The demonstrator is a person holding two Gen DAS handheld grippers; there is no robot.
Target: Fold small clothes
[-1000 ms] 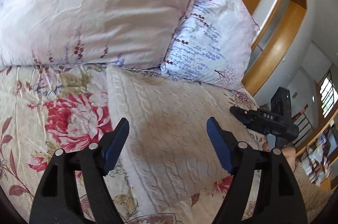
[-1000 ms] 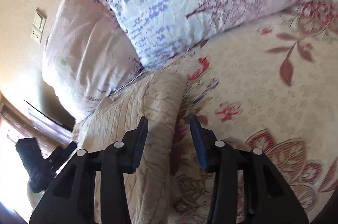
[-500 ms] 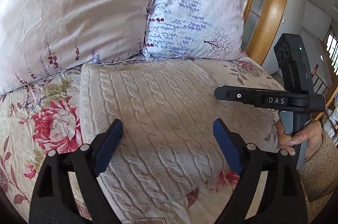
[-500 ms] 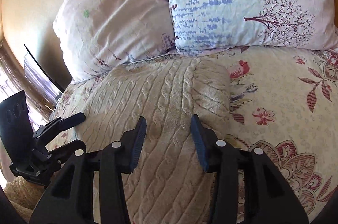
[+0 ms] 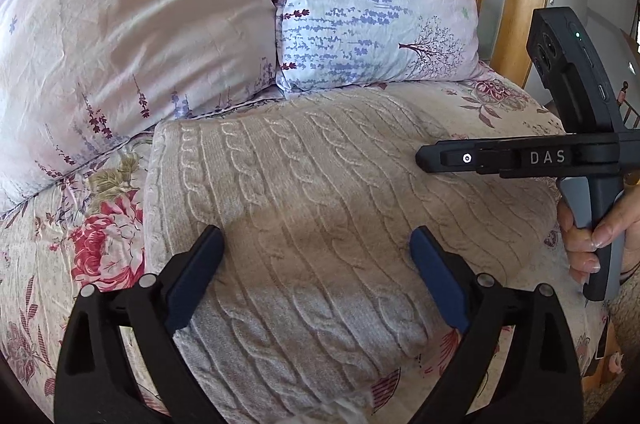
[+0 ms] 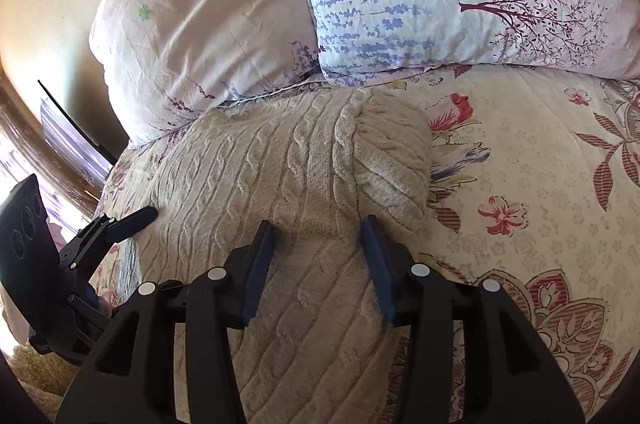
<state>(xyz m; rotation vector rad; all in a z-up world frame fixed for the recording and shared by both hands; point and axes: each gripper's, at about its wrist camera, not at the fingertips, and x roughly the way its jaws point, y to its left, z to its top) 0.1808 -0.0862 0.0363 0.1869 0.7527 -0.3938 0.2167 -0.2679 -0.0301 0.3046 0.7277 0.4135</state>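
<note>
While the folded cable-knit sweater (image 5: 320,224) lies on the floral bed (image 6: 540,183), both tongs hover spread. Left tongs (image 5: 316,276) gape wide; right tongs (image 6: 318,256) less.

Both views swung level; sweater (image 5: 320,224) now centred (folded, flat).

A folded sweater (image 5: 320,224) is laid flat on the bedspread (image 6: 540,183) — two pillows (image 5: 132,19) (image 5: 372,3) are propped side by side just behind it, their lower edges touching its far edge.
</note>
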